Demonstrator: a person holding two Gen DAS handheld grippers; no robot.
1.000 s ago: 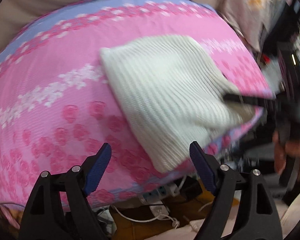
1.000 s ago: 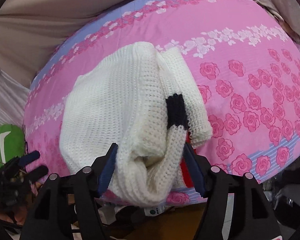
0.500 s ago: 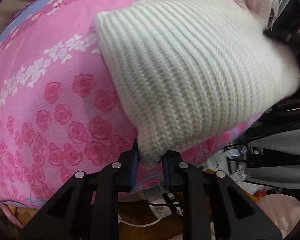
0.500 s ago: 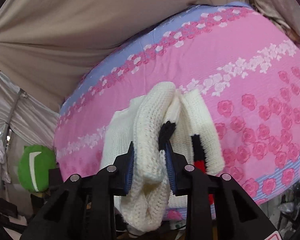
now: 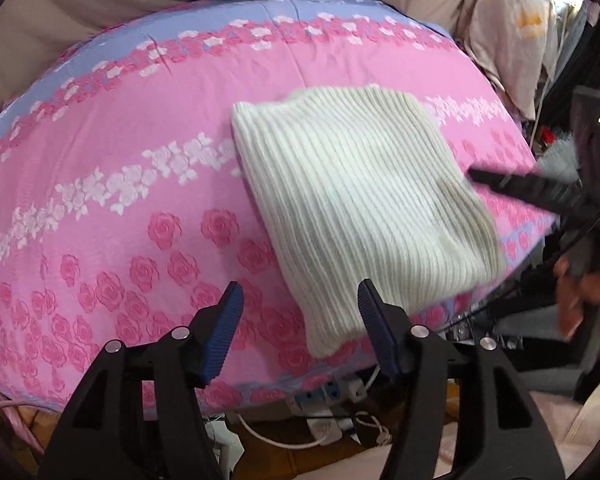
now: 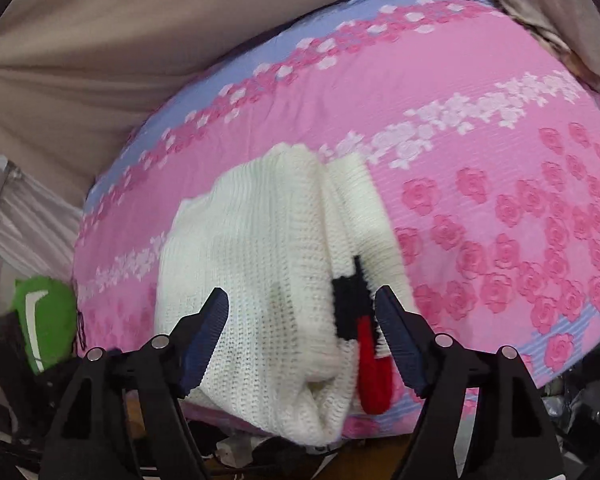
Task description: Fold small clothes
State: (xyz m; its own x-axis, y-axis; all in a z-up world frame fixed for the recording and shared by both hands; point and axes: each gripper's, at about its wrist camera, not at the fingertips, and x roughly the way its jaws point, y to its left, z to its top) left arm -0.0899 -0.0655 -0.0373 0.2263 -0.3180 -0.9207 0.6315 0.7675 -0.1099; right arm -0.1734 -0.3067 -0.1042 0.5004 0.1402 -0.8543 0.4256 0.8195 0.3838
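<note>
Two claws, left claw (image 5: 300, 320) and right claw (image 6: 302, 328), were opening at six o'clock, releasing folded white knit sweater (image 5: 356, 208) onto pink floral bed (image 5: 112, 200).

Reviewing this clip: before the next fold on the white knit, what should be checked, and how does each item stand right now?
1. Left gripper free of cloth: ok, jaws opening, pads clear of the sweater.
2. Right gripper free: ok, jaws opening, knit between them but not pinched.
3. Sweater on the pink bedspread: not ok, its near end hangs over the edge.
4. Fold tidy: not ok, the black and red part sticks out, layers bunched.
5. Sleeves tucked: cannot tell.
</note>
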